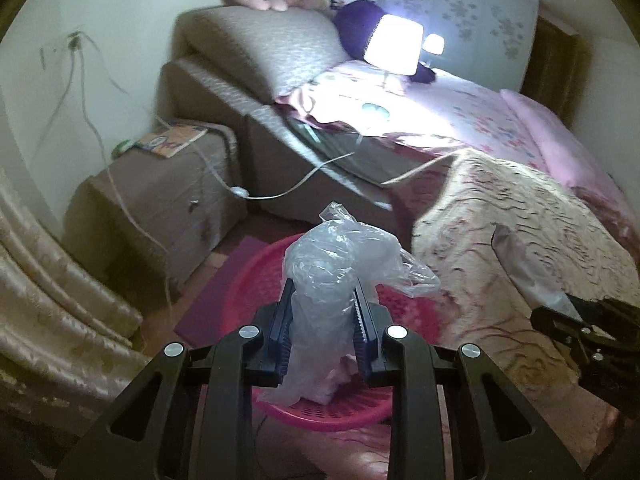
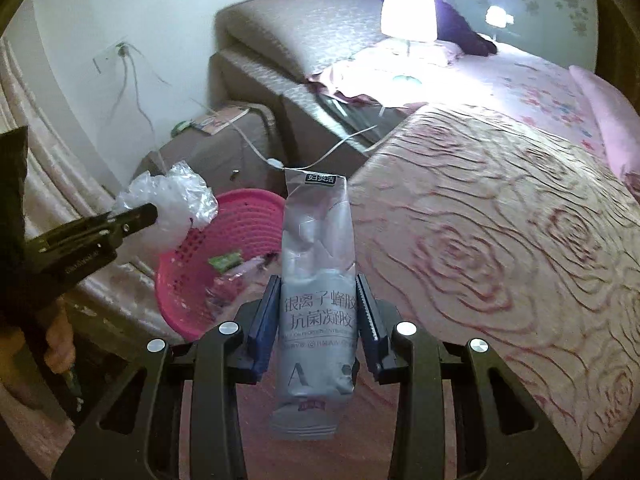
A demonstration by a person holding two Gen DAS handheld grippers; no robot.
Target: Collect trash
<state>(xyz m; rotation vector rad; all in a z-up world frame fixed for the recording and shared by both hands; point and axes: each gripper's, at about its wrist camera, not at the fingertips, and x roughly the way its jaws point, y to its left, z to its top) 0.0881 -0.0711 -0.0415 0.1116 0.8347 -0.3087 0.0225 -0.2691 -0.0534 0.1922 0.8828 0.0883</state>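
Left claw (image 1: 323, 312) clamped on crumpled clear plastic bag (image 1: 340, 256), right above pink basket (image 1: 256, 280). Right claw (image 2: 318, 304) clamped on silver sachet (image 2: 318, 256), basket just to its left.

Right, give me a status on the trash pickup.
Done: the pink basket already holds a green wrapper and other scraps. In hand: the left gripper grips a crumpled clear plastic bag above the basket; the right gripper grips a silver pouch. Left: dropping both in.
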